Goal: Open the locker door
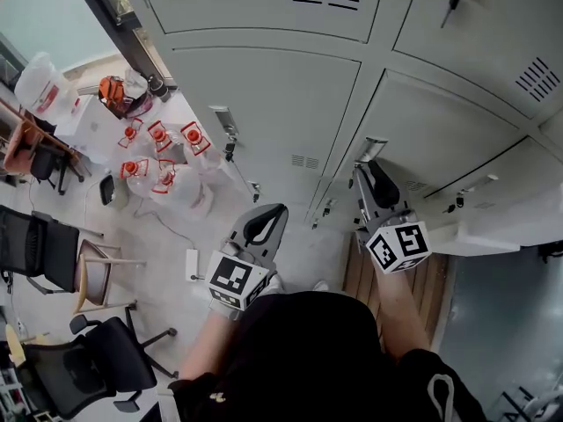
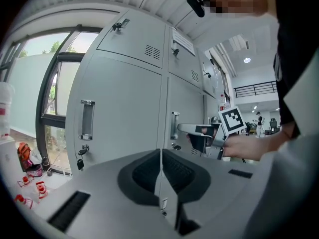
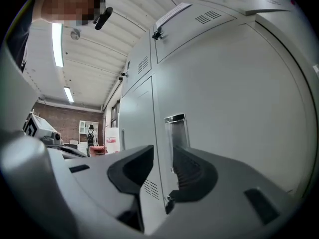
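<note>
Head view, looking steeply down, with both gripper views. Nearest the camera is the person's dark-clad torso (image 1: 308,359), with one forearm reaching out to each tool.

The left hand-held gripper (image 1: 266,221) (image 2: 160,156) is held low in front of the lockers. Its two jaws are pressed together with nothing between them.

The right hand-held gripper (image 1: 368,176) (image 3: 162,156) points about level at the locker bank. Its jaws stand partly apart and grip nothing. Its own view shows the vertical seam at the door's edge through the gap, with the recessed handle (image 1: 373,149) (image 3: 177,133) just beyond the tips. The pads touch neither. Its marker cube (image 1: 398,245) (image 2: 232,119) sits just ahead of the holding hand (image 2: 249,146).

The locker door (image 1: 440,130) (image 3: 239,93) is directly ahead of the right hand-held gripper, in the lower tier. It is pale grey, lies flush with its neighbour and looks closed.

The neighbouring door (image 1: 264,104) (image 2: 119,103), to the left, has its own handle (image 1: 224,120) (image 2: 87,119), and keys (image 1: 230,150) (image 2: 80,163) hang below that handle.

Farther left, clear bottles with orange caps (image 1: 158,161) are grouped on the floor (image 1: 176,262) at the foot of the lockers. Office chairs (image 1: 106,354) stand well apart from them at the frame edge. A window (image 2: 45,98) lies beyond the end of the locker bank.
</note>
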Action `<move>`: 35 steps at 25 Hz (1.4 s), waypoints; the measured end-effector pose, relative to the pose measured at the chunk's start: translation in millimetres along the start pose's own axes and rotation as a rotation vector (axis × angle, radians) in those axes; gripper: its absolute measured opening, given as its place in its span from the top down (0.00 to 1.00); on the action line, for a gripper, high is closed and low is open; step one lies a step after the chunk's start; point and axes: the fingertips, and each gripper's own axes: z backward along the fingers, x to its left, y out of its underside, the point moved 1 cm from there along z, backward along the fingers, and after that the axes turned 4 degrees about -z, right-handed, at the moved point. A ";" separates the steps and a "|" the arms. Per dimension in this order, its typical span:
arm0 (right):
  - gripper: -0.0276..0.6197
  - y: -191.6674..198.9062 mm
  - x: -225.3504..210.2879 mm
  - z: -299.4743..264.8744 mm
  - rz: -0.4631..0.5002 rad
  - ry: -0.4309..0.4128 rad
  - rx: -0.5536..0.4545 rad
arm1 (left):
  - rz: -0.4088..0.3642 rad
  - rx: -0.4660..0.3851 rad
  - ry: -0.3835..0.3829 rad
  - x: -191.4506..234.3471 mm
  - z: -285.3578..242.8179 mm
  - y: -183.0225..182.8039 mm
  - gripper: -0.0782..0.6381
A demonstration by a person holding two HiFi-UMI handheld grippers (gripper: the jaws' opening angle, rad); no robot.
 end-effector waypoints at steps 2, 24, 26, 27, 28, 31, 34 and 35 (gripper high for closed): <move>0.78 1.9 -1.8 -7.4 -0.012 -0.009 -0.001 | 0.006 0.005 -0.028 1.8 3.0 2.2 0.85; 0.76 8.2 -9.9 -38.6 0.018 0.034 0.017 | 0.032 0.016 -0.172 27.7 33.7 9.5 0.85; 0.76 8.9 -10.2 -36.6 0.028 0.049 0.018 | 0.028 0.012 -0.163 27.9 32.0 7.6 0.85; 0.76 9.1 -10.0 -35.3 0.032 0.056 0.017 | 0.026 0.010 -0.158 27.9 31.0 7.0 0.85; 0.76 9.3 -9.2 -33.6 0.034 0.061 0.016 | 0.029 0.011 -0.154 27.9 30.4 8.0 0.85; 0.76 9.8 -4.0 -27.3 0.035 0.069 0.013 | 0.045 0.017 -0.138 27.5 28.9 13.6 0.85; 0.76 10.7 2.1 -19.4 0.038 0.068 0.014 | 0.046 0.014 -0.110 24.5 25.0 14.1 0.85; 0.76 11.1 3.8 -16.4 0.039 0.068 0.015 | 0.044 0.010 -0.098 23.0 23.2 12.9 0.85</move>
